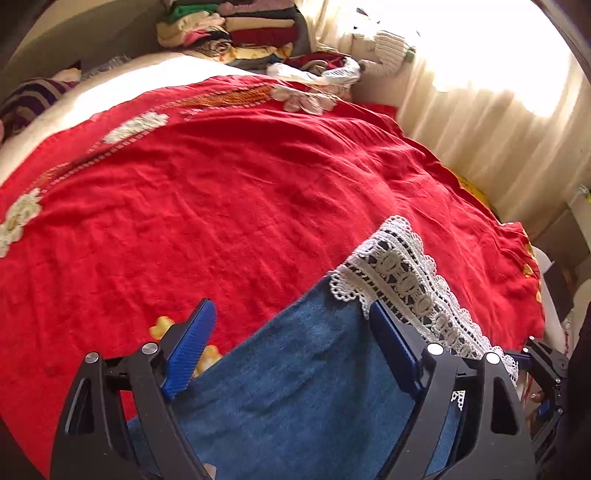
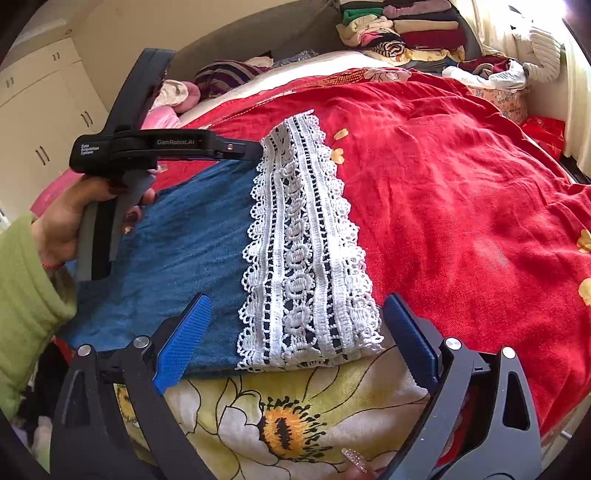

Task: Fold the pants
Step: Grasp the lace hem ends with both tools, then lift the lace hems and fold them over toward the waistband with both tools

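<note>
Blue denim pants [image 2: 177, 254] with a wide white lace hem [image 2: 306, 266] lie flat on a red bedspread [image 2: 461, 206]. In the left wrist view the denim [image 1: 295, 387] and its lace hem [image 1: 402, 280] run between my open fingers. My left gripper [image 1: 291, 328] is open just above the denim near the lace; it shows from the side in the right wrist view [image 2: 243, 149], held by a hand. My right gripper [image 2: 295, 336] is open, jaws either side of the near end of the lace hem, holding nothing.
A yellow flower-print sheet [image 2: 295, 417] lies under the pants at the bed's near edge. Stacked folded clothes [image 2: 410, 33] and loose garments [image 2: 495, 70] sit at the bed's far end. Curtains [image 1: 491, 122] hang on the right. White cupboards [image 2: 44, 114] stand at the left.
</note>
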{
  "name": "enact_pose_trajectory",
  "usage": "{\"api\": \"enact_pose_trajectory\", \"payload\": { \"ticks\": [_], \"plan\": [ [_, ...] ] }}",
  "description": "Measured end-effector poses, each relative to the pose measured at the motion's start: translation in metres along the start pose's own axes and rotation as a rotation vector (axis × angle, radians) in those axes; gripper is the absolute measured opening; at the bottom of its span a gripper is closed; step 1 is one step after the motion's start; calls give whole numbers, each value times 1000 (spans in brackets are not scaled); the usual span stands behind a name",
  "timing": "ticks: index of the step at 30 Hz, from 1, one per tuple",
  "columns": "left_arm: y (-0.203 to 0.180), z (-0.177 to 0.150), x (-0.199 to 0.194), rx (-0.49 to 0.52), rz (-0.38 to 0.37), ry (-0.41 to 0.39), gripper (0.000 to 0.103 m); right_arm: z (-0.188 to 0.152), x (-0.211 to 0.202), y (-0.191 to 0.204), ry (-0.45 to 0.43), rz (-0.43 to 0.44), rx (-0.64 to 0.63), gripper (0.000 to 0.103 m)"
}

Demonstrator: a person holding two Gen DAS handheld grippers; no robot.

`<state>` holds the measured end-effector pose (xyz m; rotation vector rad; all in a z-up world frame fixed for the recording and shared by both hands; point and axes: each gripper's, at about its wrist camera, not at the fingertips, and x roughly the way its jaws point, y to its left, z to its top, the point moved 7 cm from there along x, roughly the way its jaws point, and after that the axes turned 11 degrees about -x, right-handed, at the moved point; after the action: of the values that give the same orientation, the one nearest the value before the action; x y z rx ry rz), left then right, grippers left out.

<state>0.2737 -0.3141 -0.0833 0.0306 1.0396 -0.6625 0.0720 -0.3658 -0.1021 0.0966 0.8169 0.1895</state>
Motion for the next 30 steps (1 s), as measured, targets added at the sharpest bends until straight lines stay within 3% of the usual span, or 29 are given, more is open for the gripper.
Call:
{"api": "enact_pose_trajectory", "payload": {
  "ticks": [3, 8, 10, 15, 17, 19, 20, 21, 30],
  "plan": [
    [-7, -7, 12, 28, -20, 32, 67, -2, 4, 2, 16, -13, -8, 89],
    [-8, -9, 14, -7, -46, 28, 58, -2, 11, 6, 38, -49, -26, 89],
    [-11, -10, 13, -4, -54, 22, 49, -2, 12, 8, 37, -43, -36, 77],
    [-17, -12, 11, 3, -1, 6, 37, -1, 11, 11, 18, 9, -45, 51],
    [-19, -13, 9, -4, 6, 0, 30, 1, 9, 16, 4, 55, -48, 30],
    [-20, -14, 6, -7, 8, -12, 23, 3, 7, 24, -10, 100, -57, 24],
    [-20, -14, 4, -12, 2, -18, 21, 5, 5, 27, -19, 110, -61, 22],
    [-20, -14, 1, -17, -11, -22, 13, 7, 3, 30, -29, 124, -63, 21],
    [-4, -12, -69, -91, -170, -177, 12, 44, -27, 83, -133, 177, -225, 20]
  ]
}}
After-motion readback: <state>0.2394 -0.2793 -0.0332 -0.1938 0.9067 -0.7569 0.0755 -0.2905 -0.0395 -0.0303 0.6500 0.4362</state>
